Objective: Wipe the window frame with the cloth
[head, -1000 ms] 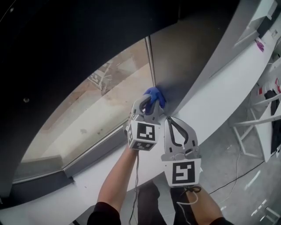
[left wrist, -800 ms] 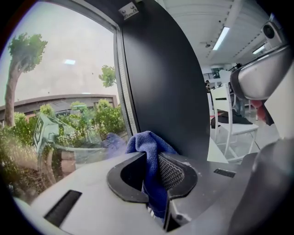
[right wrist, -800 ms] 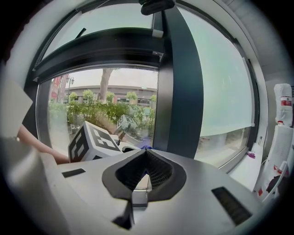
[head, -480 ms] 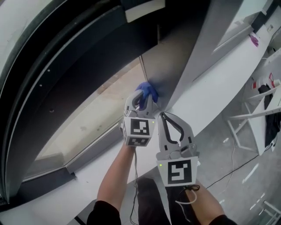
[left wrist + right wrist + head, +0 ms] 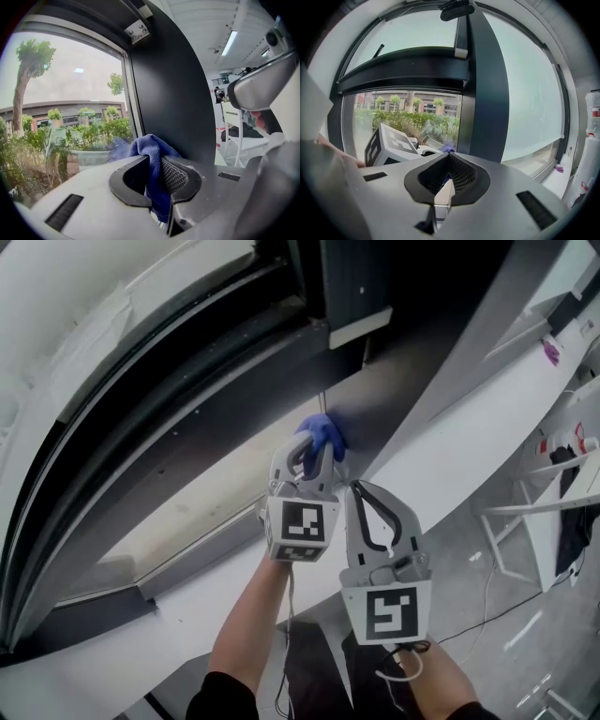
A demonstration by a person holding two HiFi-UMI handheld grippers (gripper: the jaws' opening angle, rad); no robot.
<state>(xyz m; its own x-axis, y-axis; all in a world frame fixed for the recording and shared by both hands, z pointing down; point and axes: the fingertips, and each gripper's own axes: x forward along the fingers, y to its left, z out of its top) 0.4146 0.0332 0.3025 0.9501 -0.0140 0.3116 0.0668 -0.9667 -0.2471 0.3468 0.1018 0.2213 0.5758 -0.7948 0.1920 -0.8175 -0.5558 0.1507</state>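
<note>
While the wiping looks to be in progress rather than finished, nothing I can see separates cleaned frame from uncleaned.

From the head view, the left hand-held gripper (image 5: 312, 454) reaches up with the blue cloth (image 5: 323, 434) pinched in its tips. The cloth is pressed against the foot of the dark upright of the window frame (image 5: 349, 296), just where that meets the glass. The right hand-held gripper (image 5: 360, 489) hangs beside it, lower and touching nothing, over the white sill (image 5: 450, 442). I count one cloth and two hand-held grippers.

Along the left hand-held gripper (image 5: 157, 172), the jaws are clamped on a fold of the cloth (image 5: 152, 149). The bunched end pokes out ahead, against the dark upright (image 5: 173, 89) at its edge with the pane. By my reckoning, the whole height above it and the bracket near the top are left to do.

Along the right hand-held gripper (image 5: 449, 176), the jaws are pressed together with nothing between them. Beyond them stands the one dark upright (image 5: 487, 103), with a pane on either side, so two panes. A scrap of the cloth (image 5: 448, 148) shows at its base, and the frame's dark top rail (image 5: 403, 65), as I judge it, also awaits wiping.
</note>
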